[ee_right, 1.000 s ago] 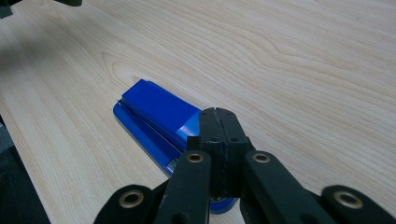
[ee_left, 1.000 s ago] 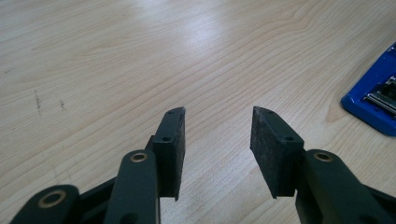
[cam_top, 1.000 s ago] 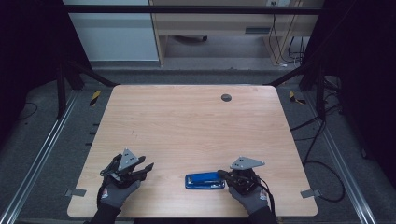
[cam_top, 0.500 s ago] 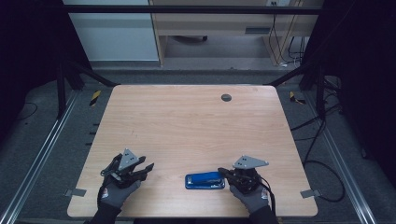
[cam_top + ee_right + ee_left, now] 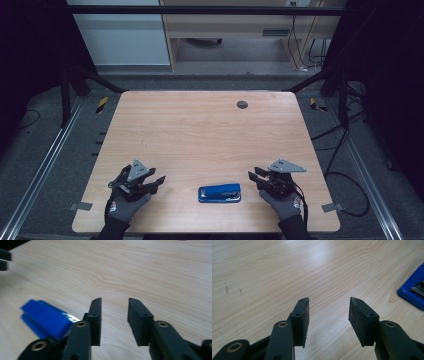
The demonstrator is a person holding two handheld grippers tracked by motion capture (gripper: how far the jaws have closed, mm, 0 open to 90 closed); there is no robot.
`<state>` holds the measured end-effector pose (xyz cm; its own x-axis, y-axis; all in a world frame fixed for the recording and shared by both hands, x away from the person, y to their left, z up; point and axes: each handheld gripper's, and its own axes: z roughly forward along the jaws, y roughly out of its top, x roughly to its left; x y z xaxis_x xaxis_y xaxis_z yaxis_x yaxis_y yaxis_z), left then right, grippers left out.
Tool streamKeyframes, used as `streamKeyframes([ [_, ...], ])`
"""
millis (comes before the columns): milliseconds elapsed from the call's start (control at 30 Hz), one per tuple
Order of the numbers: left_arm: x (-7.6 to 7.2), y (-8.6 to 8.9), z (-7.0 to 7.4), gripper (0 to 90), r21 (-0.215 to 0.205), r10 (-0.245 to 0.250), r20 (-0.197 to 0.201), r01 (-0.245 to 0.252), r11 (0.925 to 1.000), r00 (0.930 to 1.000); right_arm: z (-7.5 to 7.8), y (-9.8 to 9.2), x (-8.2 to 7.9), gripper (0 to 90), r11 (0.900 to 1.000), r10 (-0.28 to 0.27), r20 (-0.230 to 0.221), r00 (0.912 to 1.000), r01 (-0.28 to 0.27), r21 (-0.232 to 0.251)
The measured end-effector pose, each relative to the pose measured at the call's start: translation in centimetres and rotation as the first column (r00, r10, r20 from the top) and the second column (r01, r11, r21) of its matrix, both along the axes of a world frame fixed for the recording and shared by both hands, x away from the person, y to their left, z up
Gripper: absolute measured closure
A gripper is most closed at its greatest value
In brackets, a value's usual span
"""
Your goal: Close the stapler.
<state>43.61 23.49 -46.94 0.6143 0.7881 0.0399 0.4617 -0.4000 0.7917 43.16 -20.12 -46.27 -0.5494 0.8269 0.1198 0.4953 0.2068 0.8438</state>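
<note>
- Both of your grippers sit at the near edge of the table, with the blue stapler lying flat between them, at about six o'clock on the tabletop.
- Your right gripper has just let the stapler go: its jaws have just been opening and now stand apart with bare wood between them, the stapler just beside them at nine o'clock. In the right gripper view the stapler lies off by the left jaw, touching neither pad.
- Your left gripper is also apart and holds nothing; its jaws too have just been widening. It points toward three o'clock, and the stapler's blue corner shows at the right edge of its own view, near but not touching.
- By my reading, the set-down step is finished and the stapler rests on its own. Your next move calls for either drawing both hands clear, or, if you mean to take it again, bringing one gripper square over the stapler's long body before closing.
- Farther off, toward twelve o'clock, the only thing on the wood is a small dark round cable hole, well apart from the work.
- Nothing stands in your way across the tabletop; beyond it are the frame rails and loose cables on the floor.
</note>
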Motion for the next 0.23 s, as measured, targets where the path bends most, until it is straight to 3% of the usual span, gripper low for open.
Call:
streamKeyframes([
  [133,0.2,0.3,-0.2,48.6,0.002,0.002,-0.006,-0.002,1.0,1.0,-0.7,-1.3,0.7,55.4,0.997,-0.065,-0.028,0.9975,0.064,-0.038],
  [233,0.3,0.3,-0.3,47.4,0.002,0.011,-0.011,-0.011,0.9999,0.9999,-1.2,-2.2,1.1,51.7,0.992,-0.103,-0.021,0.9944,0.101,-0.079],
])
